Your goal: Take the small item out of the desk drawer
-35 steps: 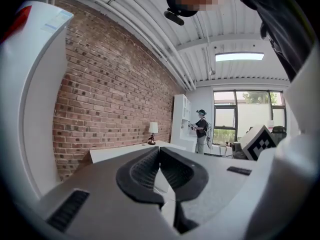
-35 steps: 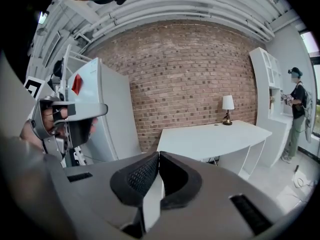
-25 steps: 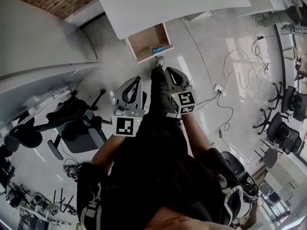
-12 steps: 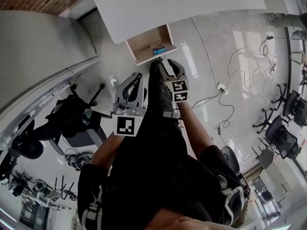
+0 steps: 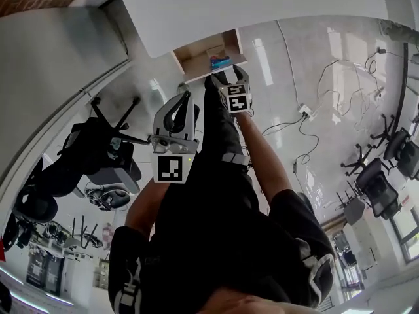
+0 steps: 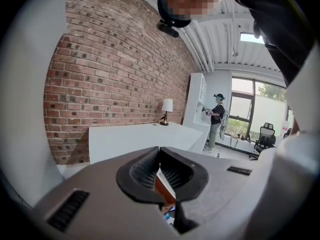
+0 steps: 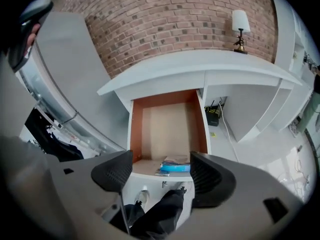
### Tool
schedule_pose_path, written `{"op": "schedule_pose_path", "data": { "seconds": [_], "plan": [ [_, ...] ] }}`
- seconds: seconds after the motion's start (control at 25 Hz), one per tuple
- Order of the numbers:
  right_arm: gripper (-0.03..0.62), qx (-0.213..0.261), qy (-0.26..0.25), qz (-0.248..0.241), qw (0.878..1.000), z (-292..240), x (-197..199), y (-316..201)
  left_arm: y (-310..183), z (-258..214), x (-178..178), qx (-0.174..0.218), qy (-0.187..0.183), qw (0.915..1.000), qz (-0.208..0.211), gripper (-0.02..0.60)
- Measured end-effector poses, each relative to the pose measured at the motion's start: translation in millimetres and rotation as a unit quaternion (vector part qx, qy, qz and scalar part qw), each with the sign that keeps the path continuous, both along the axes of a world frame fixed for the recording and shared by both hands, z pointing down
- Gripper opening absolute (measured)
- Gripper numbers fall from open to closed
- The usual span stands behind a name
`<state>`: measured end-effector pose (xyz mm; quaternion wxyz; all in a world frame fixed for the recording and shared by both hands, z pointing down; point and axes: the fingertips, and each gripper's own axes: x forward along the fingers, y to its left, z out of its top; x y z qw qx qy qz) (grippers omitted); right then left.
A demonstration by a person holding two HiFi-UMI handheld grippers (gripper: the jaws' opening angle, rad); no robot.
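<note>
Drawer (image 5: 200, 51) open in head view, small item (image 5: 219, 61) inside, just ahead of your right gripper (image 5: 230, 77). Left gripper view: left gripper (image 6: 160, 151) pinched together, empty. Right gripper view: jaws just spread wide, nothing between, item dead ahead, likely for grabbing.

right gripper (image 7: 160, 159) jaws just opened, empty

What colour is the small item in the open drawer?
The small item is blue; the right gripper view shows it best.
</note>
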<state>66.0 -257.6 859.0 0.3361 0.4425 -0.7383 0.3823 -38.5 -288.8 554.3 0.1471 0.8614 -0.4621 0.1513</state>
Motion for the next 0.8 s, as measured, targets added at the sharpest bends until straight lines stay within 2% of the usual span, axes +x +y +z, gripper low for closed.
{"op": "schedule_pose_path", "data": {
  "seconds": [0.32,0.52,0.8],
  "plan": [
    [0.365,-0.076,0.049,-0.002,0.996,99.6,9.1,-6.2,-15.9,34.0,-2.2,-0.009,0.009,0.9998,-0.018,0.009],
    [0.371,-0.114,0.053,-0.005,0.992,123.6,11.4,-5.6,-17.1,48.5,-4.8,-0.029,0.005,0.9992,-0.028,0.009],
    [0.376,-0.134,0.064,-0.003,0.989,136.9,3.3,-6.5,-19.4,59.1,-6.3,-0.039,0.007,0.9986,-0.034,0.009]
  ]
}}
